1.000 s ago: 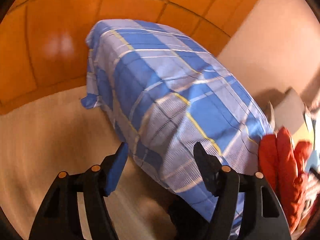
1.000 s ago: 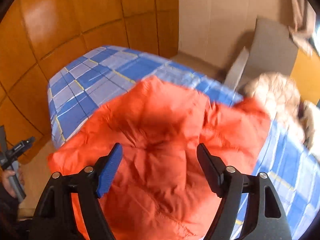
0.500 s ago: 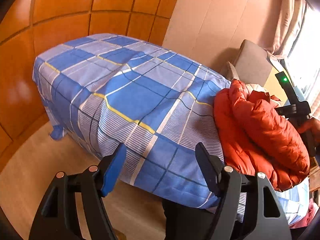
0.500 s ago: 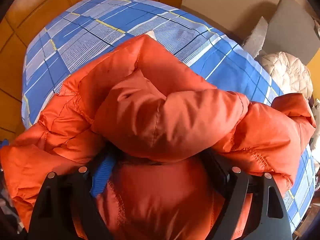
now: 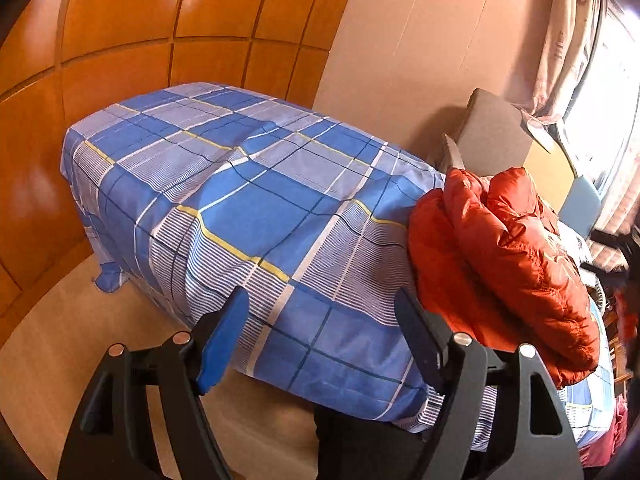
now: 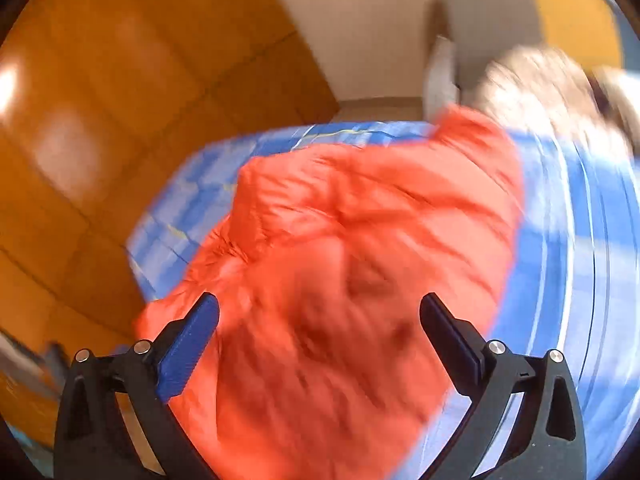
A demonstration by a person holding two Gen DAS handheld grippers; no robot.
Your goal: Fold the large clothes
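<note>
- The left gripper (image 5: pixel 320 322) hangs with its jaws spread wide and nothing between them, above the near edge of a bench draped in a blue checked sheet (image 5: pixel 256 208).
- The right gripper (image 6: pixel 320 322) is also spread wide and holds nothing, poised over an orange puffy jacket (image 6: pixel 360 280); this view is smeared by motion blur.
- The jacket (image 5: pixel 508 256) lies bunched in a heap on the sheet, at the right end of the bench as seen from the left wrist, its folds piled on one another.
- Behind the jacket, a pale quilted garment (image 6: pixel 544 92) rests near the far edge, too blurred to make out further.
- Beyond the bench, a grey cushion (image 5: pixel 496 136) leans against a beige wall (image 5: pixel 420 40).
- Orange wooden panels (image 5: pixel 128 40) line the far left, and a curtain (image 5: pixel 568 32) hangs by a bright window.
</note>
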